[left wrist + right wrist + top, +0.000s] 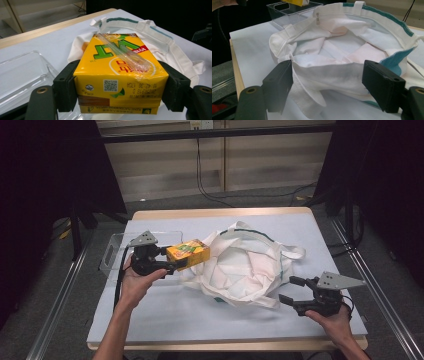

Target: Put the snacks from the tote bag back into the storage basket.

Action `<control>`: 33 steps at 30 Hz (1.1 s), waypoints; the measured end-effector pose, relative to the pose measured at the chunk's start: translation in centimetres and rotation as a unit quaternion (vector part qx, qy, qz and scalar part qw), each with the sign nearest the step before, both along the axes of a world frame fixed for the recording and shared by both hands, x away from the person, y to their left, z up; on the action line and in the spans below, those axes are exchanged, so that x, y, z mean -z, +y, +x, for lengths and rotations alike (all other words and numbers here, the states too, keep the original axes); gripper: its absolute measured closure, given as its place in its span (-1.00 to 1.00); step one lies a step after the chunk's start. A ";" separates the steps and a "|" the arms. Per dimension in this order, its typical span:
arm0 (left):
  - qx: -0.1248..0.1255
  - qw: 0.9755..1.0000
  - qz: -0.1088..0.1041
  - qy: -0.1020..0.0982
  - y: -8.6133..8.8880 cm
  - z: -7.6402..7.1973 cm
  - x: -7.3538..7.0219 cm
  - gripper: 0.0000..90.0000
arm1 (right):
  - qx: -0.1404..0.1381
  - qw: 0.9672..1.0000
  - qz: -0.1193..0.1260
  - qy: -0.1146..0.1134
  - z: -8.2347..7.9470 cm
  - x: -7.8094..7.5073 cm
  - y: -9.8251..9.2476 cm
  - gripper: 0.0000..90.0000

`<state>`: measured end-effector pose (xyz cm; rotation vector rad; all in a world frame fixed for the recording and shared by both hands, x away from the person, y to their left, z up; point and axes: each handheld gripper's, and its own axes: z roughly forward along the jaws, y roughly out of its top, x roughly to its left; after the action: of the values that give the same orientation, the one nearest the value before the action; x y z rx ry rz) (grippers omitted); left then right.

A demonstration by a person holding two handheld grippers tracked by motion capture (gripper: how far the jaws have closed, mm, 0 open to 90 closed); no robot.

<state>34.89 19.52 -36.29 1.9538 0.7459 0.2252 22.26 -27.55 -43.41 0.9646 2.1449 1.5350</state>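
Note:
A yellow drink carton with a wrapped straw on top is held off the table, just left of a white tote bag with green trim. My left gripper is shut on the carton, its pads pressing both sides; the bag lies beyond it. My right gripper stands open at the bag's near right corner. In the right gripper view the bag's rim lies loose between the wide-apart jaws of my right gripper, and the bag's mouth gapes open behind it.
A clear plastic tray sits on the blue table cover at the left, beside my left hand; it also appears as a clear tray behind the bag. Wooden table edges run along front and back.

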 end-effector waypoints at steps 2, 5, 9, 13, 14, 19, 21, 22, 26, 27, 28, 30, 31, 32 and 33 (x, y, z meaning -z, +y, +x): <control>0.001 1.000 0.000 -0.002 0.4 0.1 -0.3 -0.39 | 0.000 1.000 0.000 -0.002 0.1 0.1 0.0 -0.45; -0.004 1.000 -0.001 -0.002 1.1 0.2 -0.9 -0.39 | 0.002 1.000 -0.001 0.002 0.2 0.2 0.1 -0.45; -0.015 1.000 0.007 -0.002 1.9 0.5 -1.4 -0.39 | 0.000 1.000 -0.001 -0.002 0.2 0.2 0.0 -0.46; -0.033 0.999 0.027 0.015 2.6 1.1 -1.5 -0.39 | 0.006 1.000 0.001 -0.001 0.2 0.2 -0.3 -0.46; -0.037 0.999 0.029 0.019 2.7 1.2 -1.5 -0.39 | 0.005 1.000 0.001 -0.002 0.2 0.2 -0.3 -0.46; -0.057 0.998 0.027 0.030 3.4 1.8 -1.7 -0.39 | 0.005 1.000 0.000 -0.002 0.2 0.2 -0.3 -0.46; -0.061 0.997 0.032 0.035 3.5 2.0 -1.8 -0.39 | 0.006 1.000 0.000 0.001 0.2 0.3 -0.3 -0.46; -0.065 0.996 0.040 0.034 3.6 2.1 -1.9 -0.39 | 0.005 1.000 -0.001 0.001 0.2 0.3 -0.3 -0.46; -0.076 0.995 0.044 0.049 4.1 2.9 -2.2 -0.39 | 0.004 1.000 0.000 0.001 0.3 0.2 -0.1 -0.46; -0.082 0.994 0.045 0.054 4.3 3.1 -2.2 -0.39 | 0.004 1.000 0.000 0.002 0.4 0.2 -0.1 -0.46; -0.083 0.994 0.051 0.058 4.5 3.3 -2.3 -0.38 | 0.003 1.000 0.002 0.002 0.4 0.3 -0.1 -0.46; -0.090 0.993 0.054 0.062 4.8 3.6 -2.4 -0.39 | 0.004 1.000 0.000 0.004 0.4 0.4 -0.1 -0.46; -0.094 0.992 0.048 0.068 4.9 3.7 -2.5 -0.39 | 0.003 1.000 0.000 0.005 0.4 0.4 -0.1 -0.46; -0.096 0.992 0.051 0.069 4.9 3.8 -2.5 -0.39 | 0.003 1.000 0.000 0.004 0.4 0.4 -0.1 -0.46; -0.100 0.991 0.059 0.072 4.9 3.9 -2.6 -0.39 | 0.002 1.000 0.002 0.004 0.4 0.3 -0.1 -0.46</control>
<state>38.79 24.47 -33.67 2.0218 1.0463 0.2558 22.71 -27.66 -43.74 0.9780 2.1454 1.5356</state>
